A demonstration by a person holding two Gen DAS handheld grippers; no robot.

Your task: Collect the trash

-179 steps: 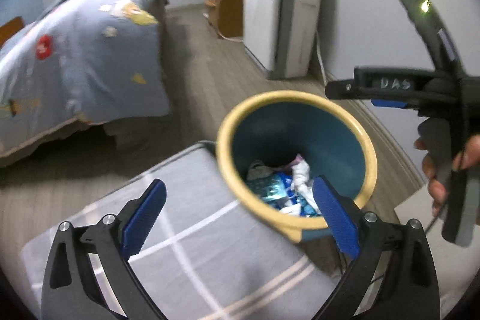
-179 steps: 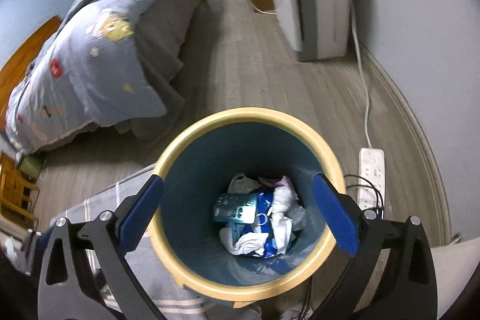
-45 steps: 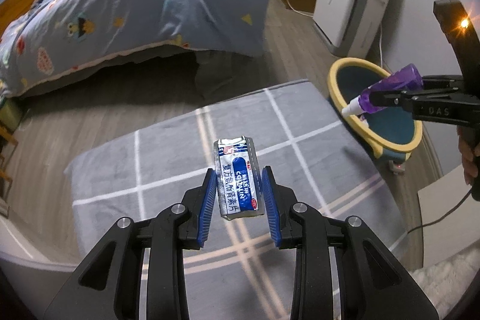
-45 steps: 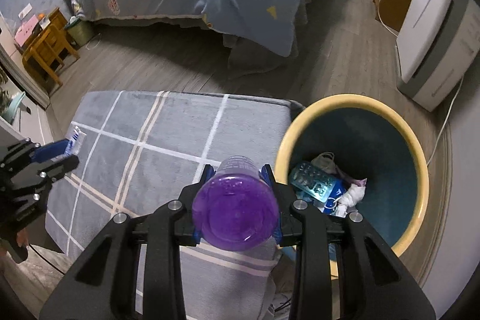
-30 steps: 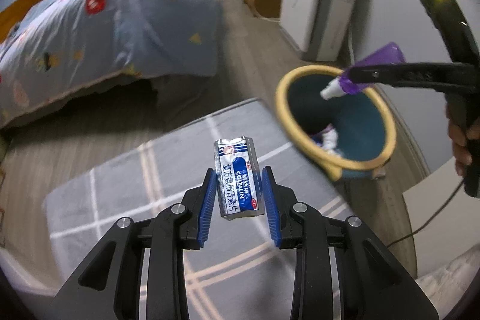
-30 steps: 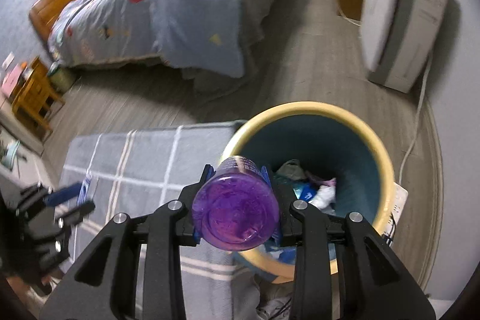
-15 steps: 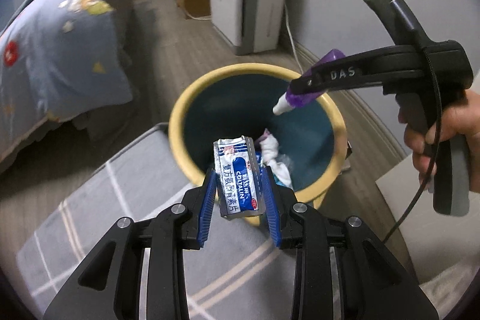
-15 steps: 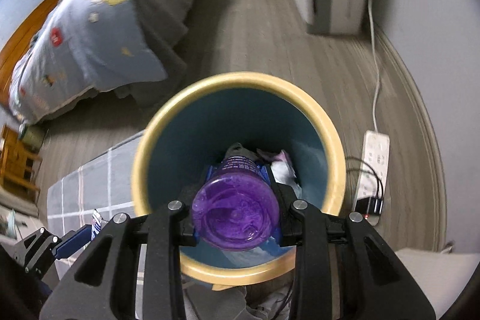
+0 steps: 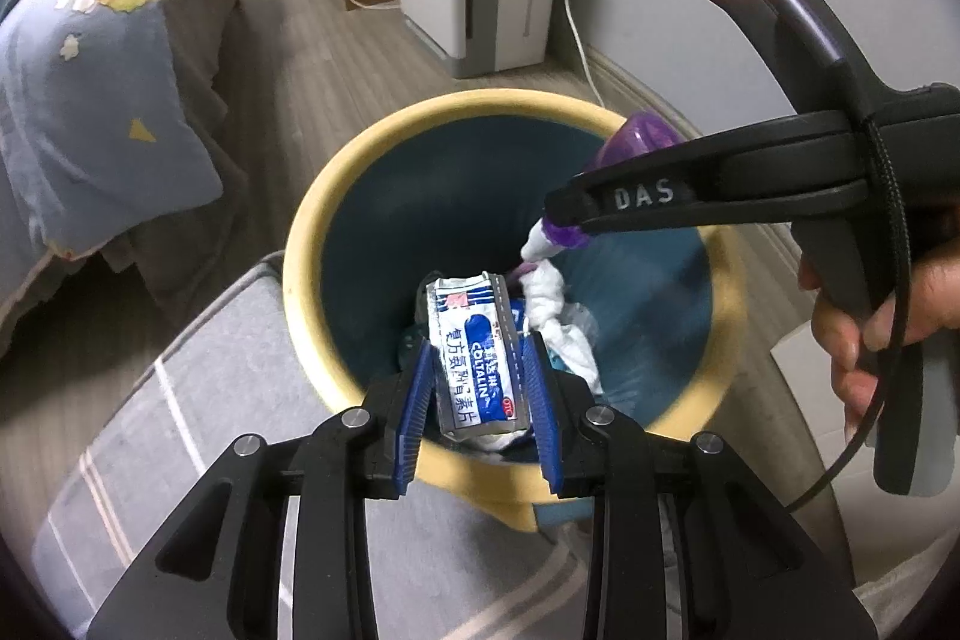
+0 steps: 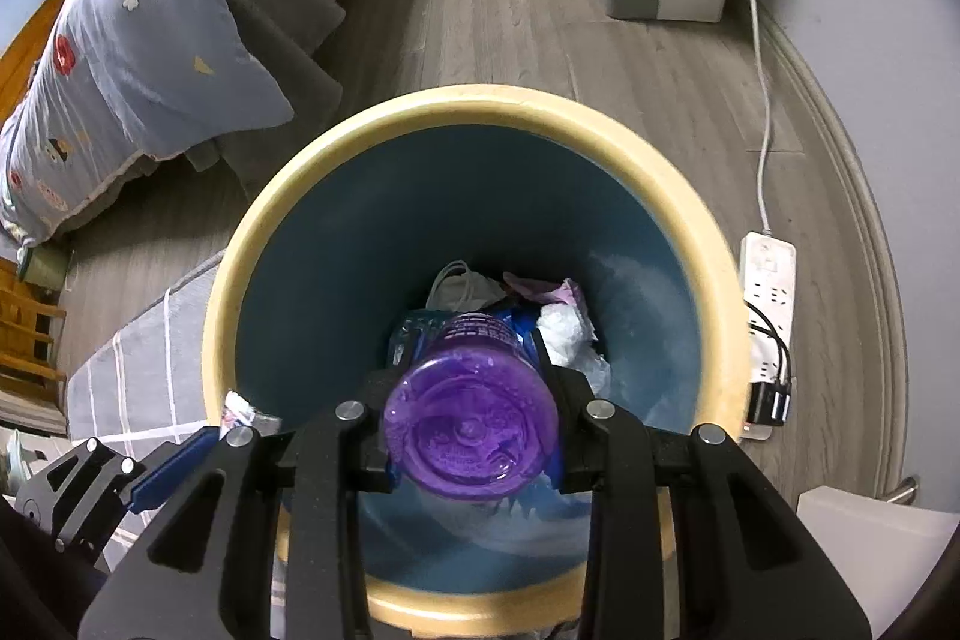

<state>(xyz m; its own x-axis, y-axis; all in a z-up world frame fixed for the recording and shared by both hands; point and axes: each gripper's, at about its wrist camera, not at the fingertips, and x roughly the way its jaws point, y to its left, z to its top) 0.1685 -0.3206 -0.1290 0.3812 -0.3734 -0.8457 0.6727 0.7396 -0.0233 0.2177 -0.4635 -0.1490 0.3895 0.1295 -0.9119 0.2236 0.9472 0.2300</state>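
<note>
Both grippers hang over the open bin [image 10: 708, 244]: the left gripper [image 9: 480, 376] holds a sachet [image 9: 477, 358] above the near rim, the right gripper [image 10: 474, 388] a bottle [image 10: 471, 427] (neck down) inside the mouth. Crumpled trash [image 10: 567, 334] lies at the bottom. A mat [image 9: 198, 400] lies left of the bin, a bed [image 10: 138, 34] beyond it, a power strip [image 10: 768, 280] to the right.

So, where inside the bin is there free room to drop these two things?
Trash bin: bare blue wall all around. Crowded at the bottom centre, where white tissue and wrappers lie under the purple bottle and blister pack.
</note>
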